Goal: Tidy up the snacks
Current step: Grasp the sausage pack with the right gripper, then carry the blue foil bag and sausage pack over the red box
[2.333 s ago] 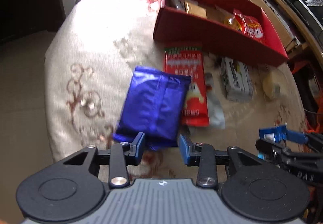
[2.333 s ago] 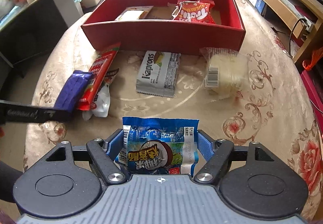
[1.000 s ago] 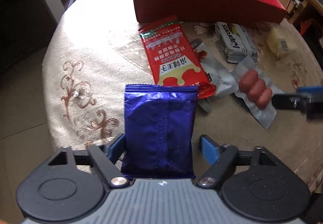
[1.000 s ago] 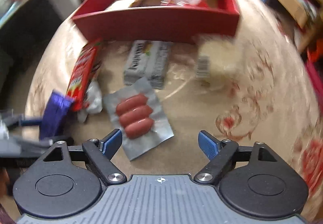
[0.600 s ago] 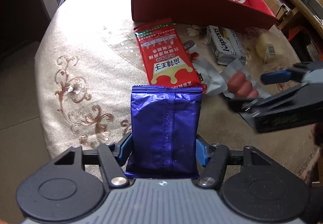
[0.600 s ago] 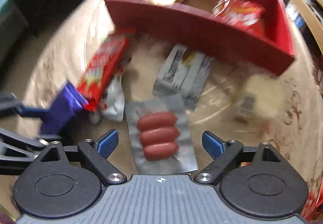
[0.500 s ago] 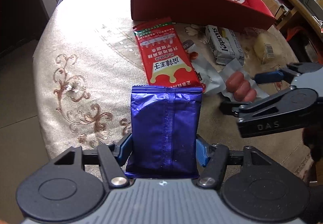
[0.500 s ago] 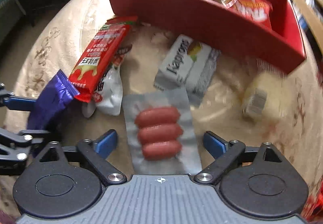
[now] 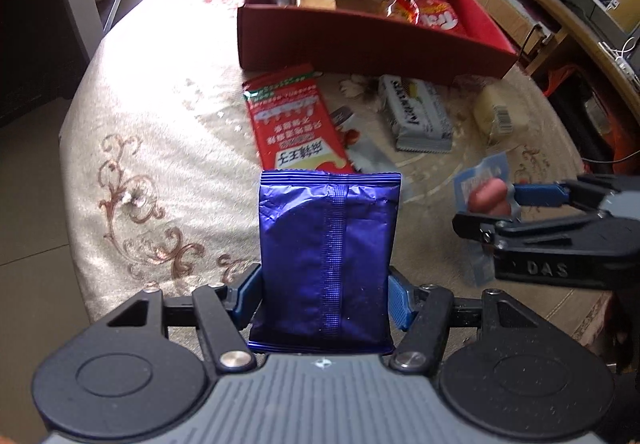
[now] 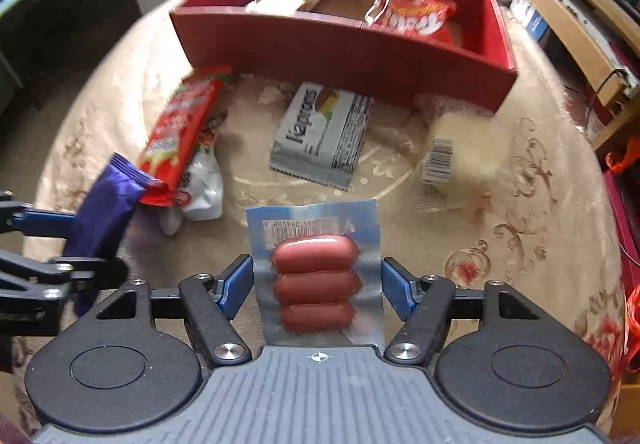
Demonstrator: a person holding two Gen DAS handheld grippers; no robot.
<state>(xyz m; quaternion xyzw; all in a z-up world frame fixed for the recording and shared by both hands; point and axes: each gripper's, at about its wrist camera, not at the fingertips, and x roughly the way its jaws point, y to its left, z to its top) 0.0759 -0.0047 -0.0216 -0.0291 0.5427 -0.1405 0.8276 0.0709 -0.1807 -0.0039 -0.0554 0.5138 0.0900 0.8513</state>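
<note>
My left gripper (image 9: 324, 300) is shut on a shiny blue snack packet (image 9: 326, 244), which stands up between its pads above the near edge of the table. On its right, my right gripper (image 10: 318, 284) has its jaws closing on a clear vacuum pack of three red sausages (image 10: 316, 276). Both pads meet the pack's side edges. In the left wrist view the sausage pack (image 9: 486, 196) hangs tilted in the right gripper (image 9: 496, 210), just off the cloth. The red box (image 10: 340, 52) at the far side holds a red chip bag (image 10: 412, 18) and flat packets.
In front of the box, the beige embroidered tablecloth (image 9: 140, 148) carries a long red packet (image 10: 180, 132) over a white one (image 10: 204, 184), a grey Kaprons packet (image 10: 324, 132) and a pale clear-wrapped snack (image 10: 460, 156). Wooden shelving (image 10: 560, 16) runs along the right.
The right gripper came in over the sausage pack, closed its wide jaws onto it and raised it. The left gripper tightened on the blue packet and tipped up a little.
</note>
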